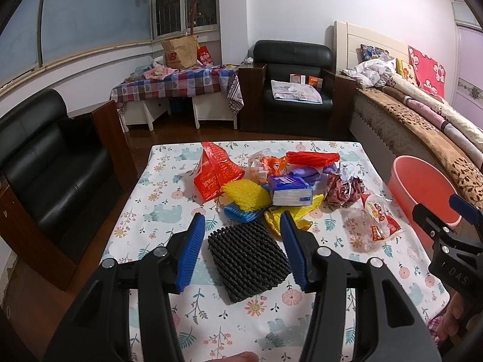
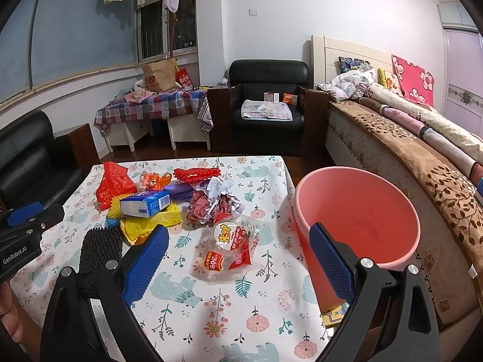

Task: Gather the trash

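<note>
Two claws up, both w/ jaws apart, nothing held. Left claw (image 1: 241,241) straddles black foam net (image 1: 249,259) lying flat on tabletop (image 1: 169,163); blue pads sit either side of it, not touching yet as far as I can tell. Right claw (image 2: 238,259) hovers over the tabletop's right part, one pad above the clear snack wrapper (image 2: 232,247), the other in front of pink bucket (image 2: 356,211), which stands just off the tabletop's right edge.

Step in hand, my read: left takes the foam net. Doing it well: lower till pads reach the net's mid-height, close square across its width. Net looks soft & springy, so squeeze enough to compress it or it may slip out on the lift. Carry over to bucket, release above the opening, not at the rim. Right claw should stay clear of that path.

Rest of trash heaped further back: yellow foam net (image 1: 244,194), blue foam net (image 1: 241,212) under it, red bag (image 1: 212,172), tissue pack (image 1: 289,191), yellow plastic bag (image 1: 289,214), crumpled dark-red paper (image 1: 344,187), red foam net (image 1: 312,158). Bucket looks empty, so task barely begun.

Surface: floral cloth w/ pale bears, flat. Room: bed w/ brown blanket (image 2: 422,166) to the right, black armchair (image 2: 268,96) at back, checked-cloth side table (image 2: 151,108), black sofa (image 1: 45,157) on left.
</note>
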The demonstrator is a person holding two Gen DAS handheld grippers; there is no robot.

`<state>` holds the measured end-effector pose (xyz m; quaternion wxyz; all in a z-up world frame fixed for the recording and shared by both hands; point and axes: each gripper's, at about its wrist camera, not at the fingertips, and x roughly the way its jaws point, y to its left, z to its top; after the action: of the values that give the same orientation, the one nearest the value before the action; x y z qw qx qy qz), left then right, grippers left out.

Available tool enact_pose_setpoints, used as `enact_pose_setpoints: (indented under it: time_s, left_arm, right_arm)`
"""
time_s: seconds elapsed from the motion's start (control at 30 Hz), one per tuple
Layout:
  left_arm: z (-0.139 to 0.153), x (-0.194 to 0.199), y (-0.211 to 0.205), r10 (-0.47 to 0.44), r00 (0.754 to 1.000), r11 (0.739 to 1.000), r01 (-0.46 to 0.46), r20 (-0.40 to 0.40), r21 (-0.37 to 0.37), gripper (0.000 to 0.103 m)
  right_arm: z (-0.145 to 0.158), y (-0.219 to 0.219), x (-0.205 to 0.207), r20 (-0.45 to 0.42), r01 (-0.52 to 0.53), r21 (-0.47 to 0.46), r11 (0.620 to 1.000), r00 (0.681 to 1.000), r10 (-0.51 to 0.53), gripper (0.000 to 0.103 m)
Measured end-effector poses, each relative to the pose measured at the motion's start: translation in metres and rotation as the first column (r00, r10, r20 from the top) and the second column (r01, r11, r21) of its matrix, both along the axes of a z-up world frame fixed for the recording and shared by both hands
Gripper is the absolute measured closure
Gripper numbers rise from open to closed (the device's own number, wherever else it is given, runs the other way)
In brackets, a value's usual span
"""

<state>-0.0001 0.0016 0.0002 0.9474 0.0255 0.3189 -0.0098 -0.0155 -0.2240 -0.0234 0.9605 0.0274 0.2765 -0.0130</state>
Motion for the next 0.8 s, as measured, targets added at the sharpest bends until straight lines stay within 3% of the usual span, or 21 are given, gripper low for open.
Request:
enact_pose_setpoints:
  time_s: [0.8]
  left_arm:
    - [-0.0001,-0.0006,-0.0005,0.000,1.000,1.000,0.000,0.001,0.000,0.051]
  right_arm:
    - [0.0052,0.0009,-0.0081,0.017,-0.001,0.007,1.000,1.000,0.001,0.013]
